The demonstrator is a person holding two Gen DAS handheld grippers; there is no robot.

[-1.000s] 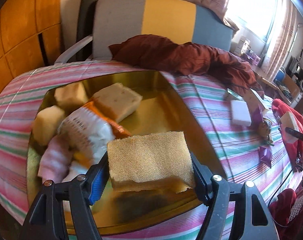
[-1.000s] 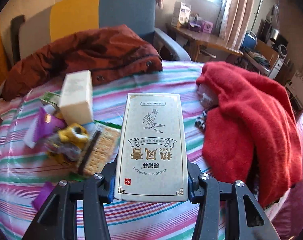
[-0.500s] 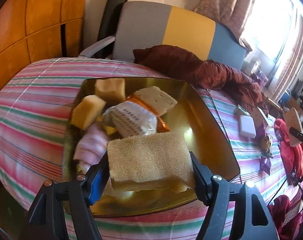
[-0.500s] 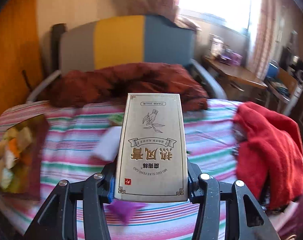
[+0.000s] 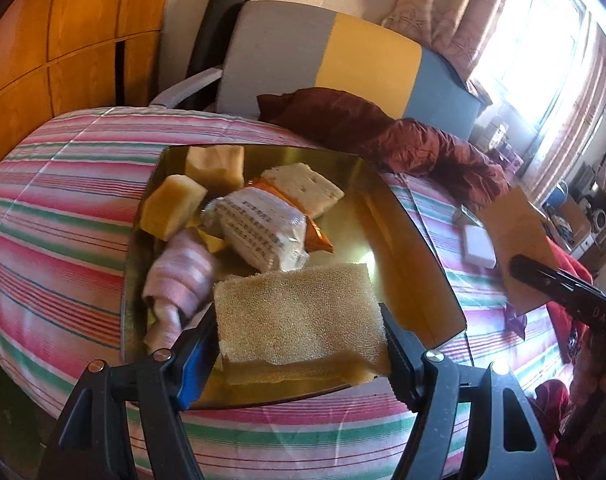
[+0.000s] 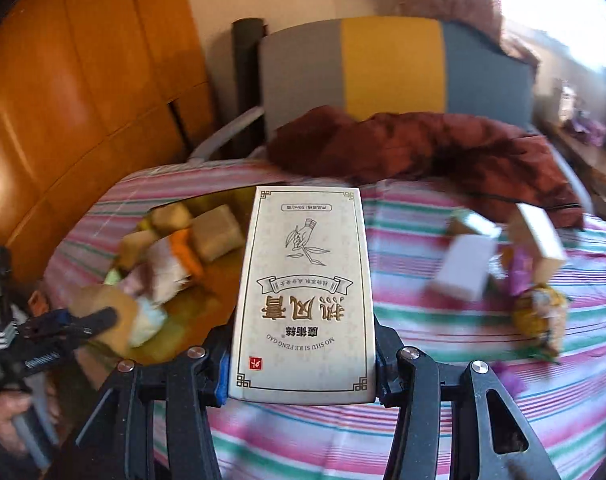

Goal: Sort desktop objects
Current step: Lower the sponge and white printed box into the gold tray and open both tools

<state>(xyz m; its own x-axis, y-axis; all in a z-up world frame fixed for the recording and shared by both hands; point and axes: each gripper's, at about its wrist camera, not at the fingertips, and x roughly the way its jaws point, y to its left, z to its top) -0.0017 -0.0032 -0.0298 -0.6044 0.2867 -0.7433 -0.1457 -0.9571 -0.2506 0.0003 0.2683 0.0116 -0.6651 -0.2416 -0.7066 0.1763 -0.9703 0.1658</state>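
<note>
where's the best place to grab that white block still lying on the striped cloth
Probably across the white block's two long sides, coming down from above. It lies flat on the cloth, so only its top and edges are free, and its narrow width should fit between the jaws. The side toward the gold tray looks free; the clutter sits on its other side. Both grippers are full now.

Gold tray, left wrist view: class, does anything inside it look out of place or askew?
Nothing looks damaged or spilled. The gold tray holds a loose, tilted heap: sponge blocks, a snack packet, a striped cloth. The left gripper holds another sponge above it.
</note>
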